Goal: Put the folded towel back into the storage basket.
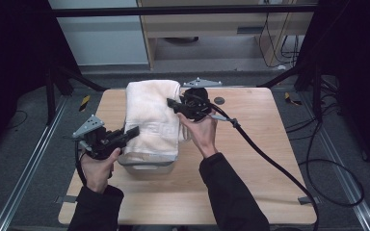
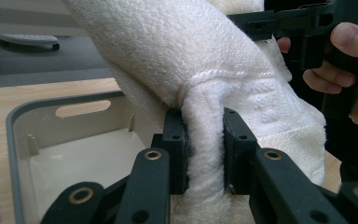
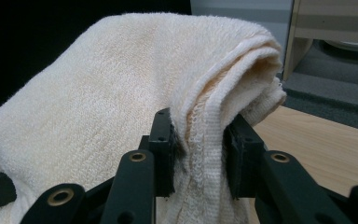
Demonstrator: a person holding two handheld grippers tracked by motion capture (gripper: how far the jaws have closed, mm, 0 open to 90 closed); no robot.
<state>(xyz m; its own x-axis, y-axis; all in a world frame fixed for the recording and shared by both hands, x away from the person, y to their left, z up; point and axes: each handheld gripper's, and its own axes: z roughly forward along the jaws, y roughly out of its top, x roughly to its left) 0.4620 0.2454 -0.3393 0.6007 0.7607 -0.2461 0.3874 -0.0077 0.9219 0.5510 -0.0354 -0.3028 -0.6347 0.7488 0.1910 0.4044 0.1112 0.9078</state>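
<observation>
The towel [image 1: 151,118] hangs folded over the grey bin [image 1: 147,166] near the middle of the bench [image 1: 250,159], its long axis running from the bin's near end away toward the far edge of the bench, so that it covers most of the bin and reaches past the bin's far rim. The left hand-held gripper [image 1: 132,132] stands at the near left corner of the bin, and in the left gripper view its jaws are clamped on a bunched fold of the towel's hem, the cloth squeezed between the pads [image 2: 175,140]. The right hand-held gripper [image 1: 172,103] is on the bin's far right side, and in the right gripper view its jaws are likewise closed on the towel's stacked edge layers [image 3: 200,135]. So the towel is held at two opposite corners, slung between the grips above the open bin [image 2: 65,154], whose inside looks bare in the left gripper view. Neither hand is nearer; both already have the cloth. I judge that the coming move turns on keeping the towel's length lined up with the bin's length while lowering, since the far end overhangs the bin.
</observation>
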